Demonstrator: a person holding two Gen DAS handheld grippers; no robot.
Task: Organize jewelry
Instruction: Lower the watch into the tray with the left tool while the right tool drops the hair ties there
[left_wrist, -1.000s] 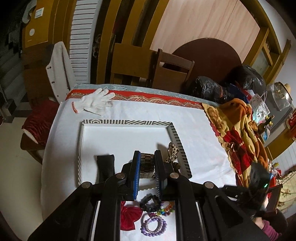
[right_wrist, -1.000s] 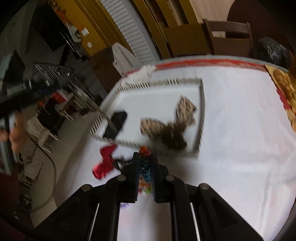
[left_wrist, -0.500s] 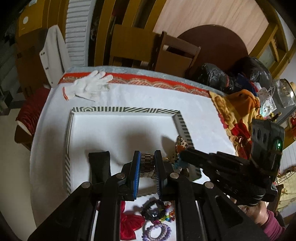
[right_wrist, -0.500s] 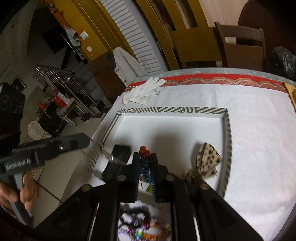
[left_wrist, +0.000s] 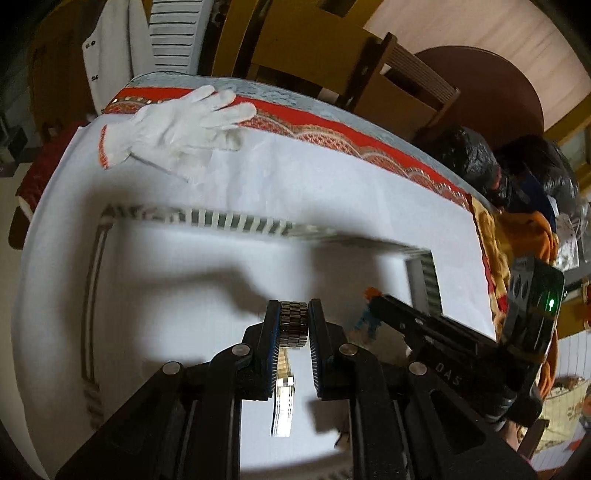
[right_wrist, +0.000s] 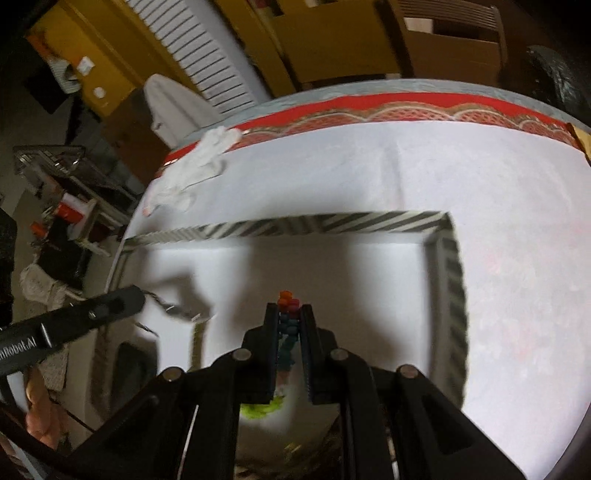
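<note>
My left gripper (left_wrist: 293, 314) is shut on a metal link watch band (left_wrist: 293, 325); its loose end hangs down between the fingers, above the white floor of the striped-rim tray (left_wrist: 236, 219). My right gripper (right_wrist: 289, 314) is shut on a colourful bead bracelet (right_wrist: 289, 306), orange and red beads on top, teal below, also over the tray (right_wrist: 325, 223). The right gripper also shows in the left wrist view (left_wrist: 373, 301), just right of the left one, with beads at its tip. The left gripper's finger also shows at the left of the right wrist view (right_wrist: 122, 301).
A white glove (left_wrist: 177, 125) lies on the white tablecloth beyond the tray's far rim, near the red table border (left_wrist: 332, 125). A black pouch (right_wrist: 129, 373) lies at the tray's left side. Wooden chairs (left_wrist: 388, 85) stand behind the table. An orange blanket (left_wrist: 517, 236) lies at the right.
Both grippers have moved forward and lower over the tray, side by side, each still holding its piece. The loose items in front of the tray have dropped out of view.
</note>
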